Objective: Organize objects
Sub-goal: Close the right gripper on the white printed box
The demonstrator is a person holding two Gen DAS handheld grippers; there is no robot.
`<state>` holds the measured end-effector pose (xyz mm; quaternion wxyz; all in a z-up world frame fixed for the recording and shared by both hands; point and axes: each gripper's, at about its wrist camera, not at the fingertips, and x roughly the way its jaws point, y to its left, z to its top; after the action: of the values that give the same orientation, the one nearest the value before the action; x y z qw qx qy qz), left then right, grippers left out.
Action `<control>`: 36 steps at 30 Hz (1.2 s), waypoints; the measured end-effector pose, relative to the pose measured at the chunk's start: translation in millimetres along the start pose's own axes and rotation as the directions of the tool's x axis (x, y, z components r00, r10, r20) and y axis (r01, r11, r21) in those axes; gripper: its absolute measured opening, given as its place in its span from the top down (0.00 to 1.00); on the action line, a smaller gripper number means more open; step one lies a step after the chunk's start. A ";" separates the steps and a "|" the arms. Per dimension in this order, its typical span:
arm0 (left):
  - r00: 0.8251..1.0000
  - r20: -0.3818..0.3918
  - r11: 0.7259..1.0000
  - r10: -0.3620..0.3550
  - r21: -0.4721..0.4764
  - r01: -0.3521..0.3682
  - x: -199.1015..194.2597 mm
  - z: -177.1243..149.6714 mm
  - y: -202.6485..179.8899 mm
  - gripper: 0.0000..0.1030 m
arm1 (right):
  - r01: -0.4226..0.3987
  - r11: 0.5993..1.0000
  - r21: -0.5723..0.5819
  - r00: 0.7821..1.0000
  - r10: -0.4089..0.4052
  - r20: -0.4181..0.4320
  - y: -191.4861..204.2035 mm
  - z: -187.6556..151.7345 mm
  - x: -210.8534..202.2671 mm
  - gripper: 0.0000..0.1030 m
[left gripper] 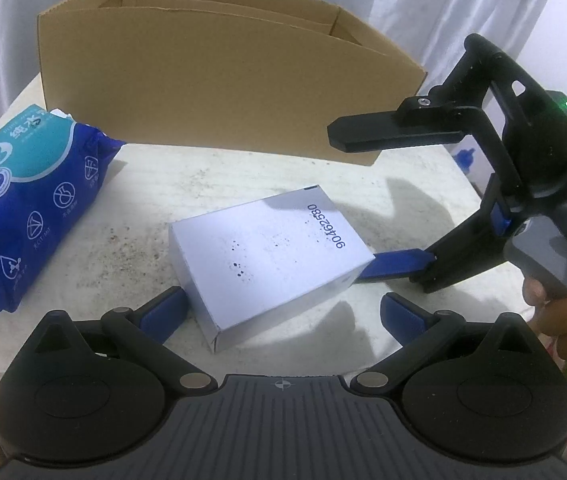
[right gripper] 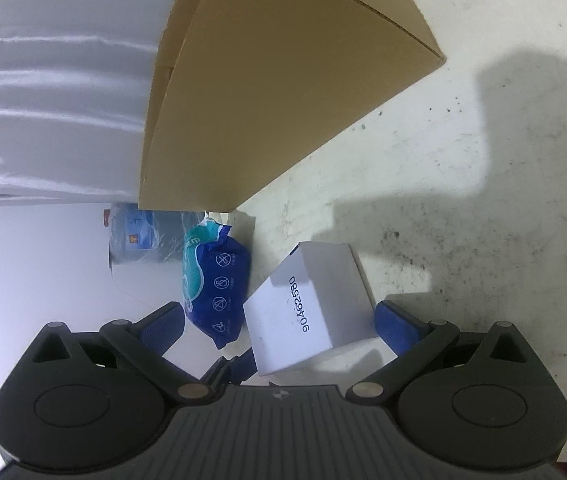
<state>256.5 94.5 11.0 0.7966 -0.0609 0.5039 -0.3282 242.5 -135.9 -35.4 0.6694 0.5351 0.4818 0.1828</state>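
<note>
A white box (left gripper: 267, 260) printed with a number lies on the white table (left gripper: 131, 256); it also shows in the right wrist view (right gripper: 315, 308). My left gripper (left gripper: 283, 312) is open, its fingers on either side of the box's near end. My right gripper (right gripper: 279, 324) is open and turned on its side; one blue finger (left gripper: 395, 266) touches the box's right edge, the other finger (left gripper: 395, 136) is above. A blue wipes pack (left gripper: 27, 208) lies at the left, and is seen past the box in the right wrist view (right gripper: 215, 280).
An open brown cardboard box (left gripper: 219, 88) stands at the back of the table, also close in the right wrist view (right gripper: 283, 88). White curtains (left gripper: 443, 0) hang behind. A plastic-wrapped item (right gripper: 139, 240) sits beyond the table's edge.
</note>
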 end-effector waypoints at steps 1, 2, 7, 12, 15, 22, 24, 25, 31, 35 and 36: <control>1.000 -0.001 1.000 -0.001 -0.001 0.001 -0.9 0.7 0.5 0.00 | 0.000 1.000 0.000 1.000 0.000 -0.001 0.1 0.0 -0.2 0.00; 1.000 -0.002 1.000 0.000 -0.001 0.000 -0.9 0.9 0.5 0.00 | -0.001 1.000 0.004 1.000 0.001 -0.002 0.1 0.1 1.0 0.00; 1.000 -0.008 1.000 0.004 0.000 -0.004 0.0 4.2 -0.6 0.00 | -0.003 1.000 0.005 1.000 0.003 -0.010 -0.2 1.8 0.9 0.00; 1.000 -0.011 1.000 -0.002 -0.011 0.002 1.0 6.6 -0.5 0.00 | -0.003 1.000 -0.004 1.000 0.003 -0.007 -1.6 2.8 -2.4 0.00; 1.000 -0.009 0.999 -0.023 -0.024 0.022 -0.5 7.0 3.8 0.00 | -0.002 1.000 -0.019 1.000 0.002 -0.003 -0.3 1.6 -2.5 0.00; 0.997 0.015 0.993 -0.079 -0.084 0.080 -4.9 5.1 16.6 0.00 | 0.036 0.997 -0.071 0.999 -0.035 0.019 7.9 -3.3 -3.9 0.00; 0.997 0.016 0.994 -0.080 -0.078 0.081 -4.9 4.5 15.9 0.00 | 0.055 0.994 -0.095 0.998 -0.052 0.032 11.9 -6.1 -3.7 0.00; 0.997 0.015 0.994 -0.077 -0.070 0.078 -4.7 4.1 14.9 0.00 | 0.061 0.992 -0.111 0.998 -0.057 0.039 13.7 -7.5 -3.4 0.00; 0.999 0.020 0.999 -0.036 -0.031 0.037 -3.0 1.7 7.4 0.00 | 0.228 0.929 -0.291 0.971 -0.196 0.135 37.4 -20.0 -4.1 0.00; 1.000 0.019 1.000 -0.007 -0.004 0.007 -0.3 1.3 -0.4 0.00 | 0.337 0.834 -0.436 0.937 -0.253 0.239 53.6 -29.4 -8.3 0.01; 1.000 0.018 1.000 0.002 0.008 -0.003 0.5 0.7 -3.0 0.01 | 0.354 0.814 -0.460 0.931 -0.262 0.253 56.1 -30.7 -7.8 0.02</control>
<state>255.8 91.7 12.3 0.8018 -0.0601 0.4954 -0.3287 228.3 -105.1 19.3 0.8453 0.2729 0.4369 0.1414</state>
